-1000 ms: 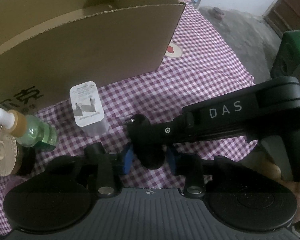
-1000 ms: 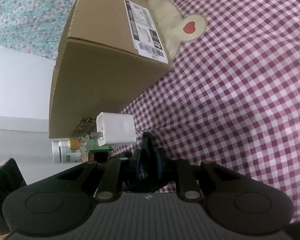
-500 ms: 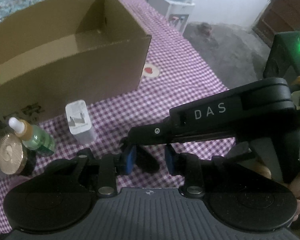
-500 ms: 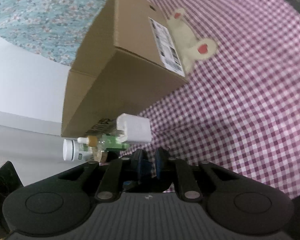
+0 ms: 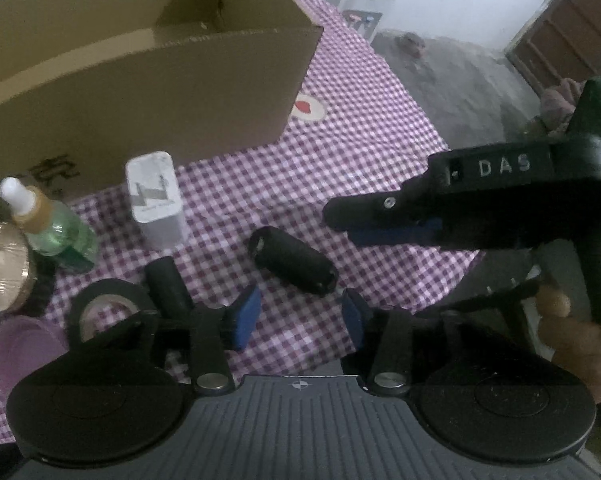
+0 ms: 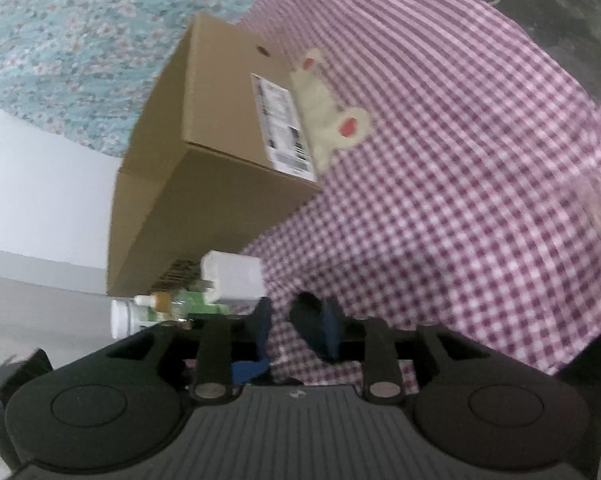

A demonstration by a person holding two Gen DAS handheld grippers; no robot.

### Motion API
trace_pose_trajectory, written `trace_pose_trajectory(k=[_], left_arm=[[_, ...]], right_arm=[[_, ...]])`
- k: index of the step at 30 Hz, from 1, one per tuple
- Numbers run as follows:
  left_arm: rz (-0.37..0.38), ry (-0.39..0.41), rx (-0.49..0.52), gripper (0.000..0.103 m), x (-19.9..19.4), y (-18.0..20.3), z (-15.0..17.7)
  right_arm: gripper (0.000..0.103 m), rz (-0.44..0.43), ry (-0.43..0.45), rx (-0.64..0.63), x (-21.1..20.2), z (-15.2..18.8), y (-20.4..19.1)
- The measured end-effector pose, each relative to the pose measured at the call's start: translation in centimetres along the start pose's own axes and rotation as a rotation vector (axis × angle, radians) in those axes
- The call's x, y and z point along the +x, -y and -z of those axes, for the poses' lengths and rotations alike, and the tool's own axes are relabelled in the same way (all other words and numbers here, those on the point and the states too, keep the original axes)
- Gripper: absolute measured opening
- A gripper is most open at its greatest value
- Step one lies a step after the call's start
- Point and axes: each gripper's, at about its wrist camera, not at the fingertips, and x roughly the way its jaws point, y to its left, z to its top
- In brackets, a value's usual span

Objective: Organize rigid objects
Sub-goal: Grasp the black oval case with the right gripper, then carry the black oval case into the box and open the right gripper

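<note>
A black cylinder (image 5: 292,259) lies loose on the checked cloth, just ahead of my left gripper (image 5: 298,310), which is open and empty. My right gripper (image 5: 340,222) reaches in from the right with its jaws apart, drawn back from the cylinder. In the right wrist view that gripper (image 6: 294,318) is open and the cylinder (image 6: 306,320) shows between its blue pads. An open cardboard box (image 5: 140,64) stands behind; it also shows in the right wrist view (image 6: 204,184). A white charger plug (image 5: 154,196) stands in front of the box.
At the left are a green dropper bottle (image 5: 48,232), a gold-lidded jar (image 5: 0,272), a black tape roll (image 5: 104,308), a short black cylinder (image 5: 166,284) and a purple object (image 5: 24,348). A white bottle (image 6: 124,318) lies beyond. The table edge drops off at the right.
The right gripper opened and let go of the black cylinder, then pulled back to the right. The left gripper backed away and its jaws widened. The cylinder now lies on the cloth.
</note>
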Motion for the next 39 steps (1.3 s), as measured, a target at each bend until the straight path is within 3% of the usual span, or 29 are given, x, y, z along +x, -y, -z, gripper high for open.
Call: trace_pose_trajectory(k=[5,7,16,26,32,39], left_arm=[[0.033,-0.044,-0.026,0.045,1.5,-0.2,-0.7],[0.039,-0.06,-0.04,0.045,2.2,-0.5,-0.9],[0.049,-0.053,-0.048,0.048,2.3,-1.0,-1.3],[0.009,-0.029,-0.011,0.048,2.2,-0.6,-1.1],[-0.009,-0.022,-0.009,0.047,1.9,-0.4,-1.0],[0.003,0.053,0.017,0.047,-1.5,0.9,-1.0]], right_arm=[[0.043,0.012,-0.021,0.01,1.8,0.1,1.1],[0.043,-0.022,-0.027,0.008,2.5,-0.2,1.2],[0.043,-0.084,-0.139,0.021,4.5,-0.1,0.3],[0.018,-0.027,-0.126,-0.031,4.9,0.1,-0.2],[0.017,-0.026,-0.114,-0.048,4.9,0.7,-0.9],[0.017,-0.03,-0.048,-0.087,2.4,1.5,-3.3]])
